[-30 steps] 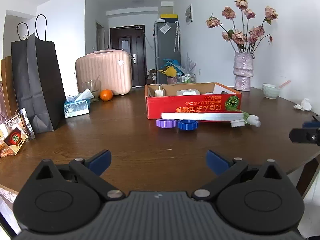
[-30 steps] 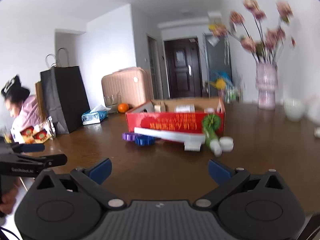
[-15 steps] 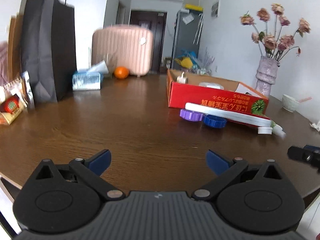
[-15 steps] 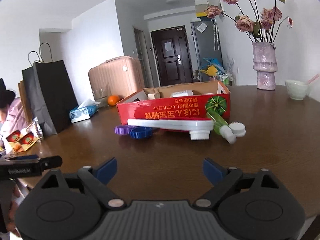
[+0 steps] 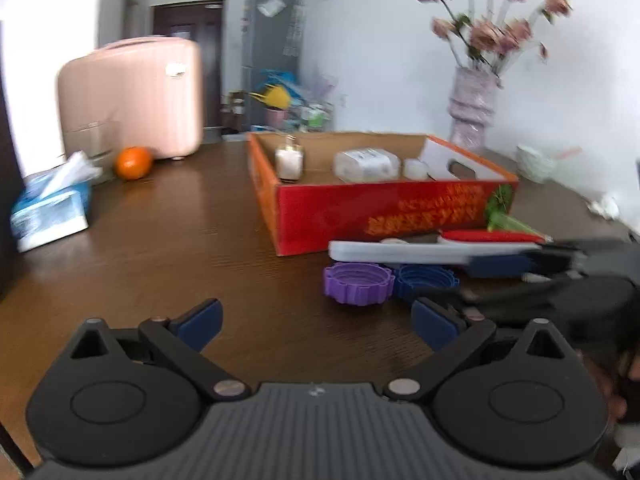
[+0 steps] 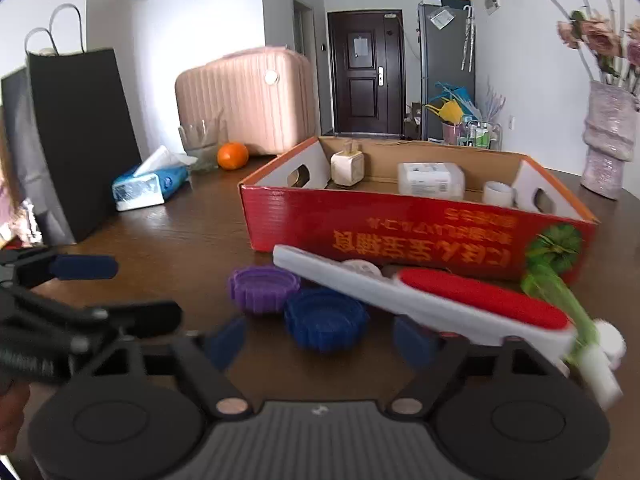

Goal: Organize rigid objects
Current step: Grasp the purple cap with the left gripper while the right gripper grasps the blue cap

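A red cardboard box point(image 5: 384, 208) point(image 6: 400, 228) stands on the brown table and holds a candle jar point(image 5: 289, 162), a white packet point(image 5: 366, 165) and a small white roll point(image 6: 498, 194). In front of it lie a purple lid point(image 5: 358, 283) point(image 6: 264, 288), a blue lid point(image 5: 426, 280) point(image 6: 326, 322), a white-and-red brush point(image 6: 420, 300) point(image 5: 400, 250) and a green-and-white brush point(image 6: 568, 312). My left gripper point(image 5: 316, 322) is open, just short of the purple lid. My right gripper point(image 6: 320, 340) is open, with the blue lid just beyond its fingertips.
A tissue pack point(image 5: 50, 216), an orange point(image 5: 133, 163) and a pink suitcase point(image 5: 130, 98) stand at the far left. A black paper bag point(image 6: 80, 136) is at the left edge. A vase of flowers point(image 5: 474, 110) and a small bowl point(image 5: 534, 168) stand at the far right.
Both grippers have moved forward toward the lids and brushes in front of the box. The right gripper now reaches in beside the left one. Both stay open.
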